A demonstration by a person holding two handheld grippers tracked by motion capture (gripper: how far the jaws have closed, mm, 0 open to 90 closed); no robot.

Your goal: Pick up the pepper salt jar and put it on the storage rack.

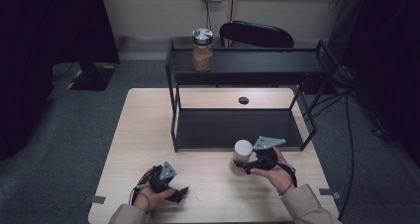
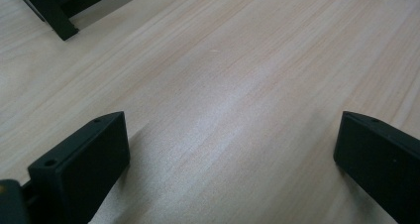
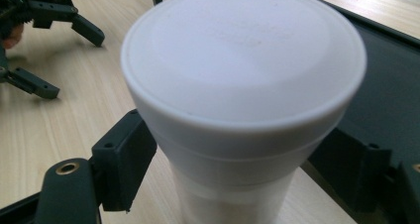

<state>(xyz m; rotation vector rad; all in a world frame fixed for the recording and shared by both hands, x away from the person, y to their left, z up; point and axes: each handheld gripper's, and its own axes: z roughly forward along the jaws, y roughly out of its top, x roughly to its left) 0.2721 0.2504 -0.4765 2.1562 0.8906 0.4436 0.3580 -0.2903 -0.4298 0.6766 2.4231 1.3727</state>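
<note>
The right gripper [image 1: 243, 165] grips a white jar [image 1: 241, 156] just below its smooth, round lid [image 3: 243, 55], one black jaw pressed to each side. The jar stands upright on the pale wood-grain table [image 1: 143, 130], just in front of a black metal shelf [image 1: 237, 129]; its lower body is cut off in the right gripper view. The left gripper [image 1: 182, 192] rests near the table's front edge, jaws spread wide over bare wood. A glass jar [image 1: 202, 49] with a metallic cap and tan contents sits on the shelf's top tier
</note>
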